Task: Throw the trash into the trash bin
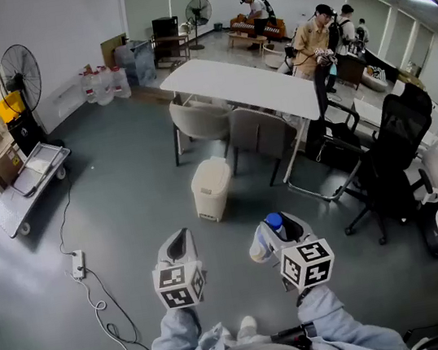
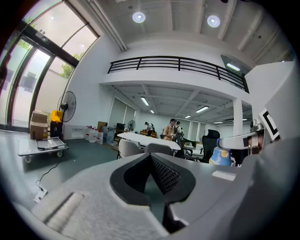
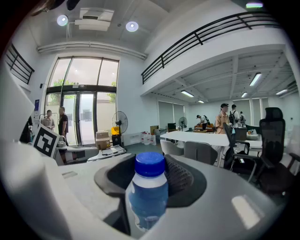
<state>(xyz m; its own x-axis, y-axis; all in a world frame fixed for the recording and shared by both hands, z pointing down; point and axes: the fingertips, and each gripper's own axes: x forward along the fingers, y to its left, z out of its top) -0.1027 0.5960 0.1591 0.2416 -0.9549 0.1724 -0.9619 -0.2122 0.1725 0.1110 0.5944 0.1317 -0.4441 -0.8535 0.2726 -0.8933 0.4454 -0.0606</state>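
The bottle [image 1: 261, 243] is sitting in the right gripper [image 1: 277, 231], not in the trash bin [image 1: 209, 188] yet. It's a small plastic one with a blue cap and blue label. It's standing upright between the jaws, with its cap and shoulders poking above them. The right gripper view is showing the ribbed pads pressing on the bottle [image 3: 147, 197] from both sides. So the jaws are standing fairly wide but clamping it. It's hanging in the air over the floor [image 1: 124, 201].

Relative to the trash bin, in the head view the bottle is hovering on the person's side and a bit to the right. It's apart from the bin, with bare floor between them. The trash bin is beige and is standing on the near side of two grey chairs [image 1: 260, 132] and the white table [image 1: 246, 83].

The left gripper [image 1: 181, 246] is hanging beside the right one at about the same height. It's also on the person's side of the trash bin, slightly to its left. Its jaws are meeting at the tips, gripping nothing and touching nothing.

Both grippers are pointing toward the trash bin, tilting slightly down.

A power strip [image 1: 77, 265] with its cable is lying on the floor well left of the trash bin. People [image 1: 312, 36] are standing beyond the far end of the table.
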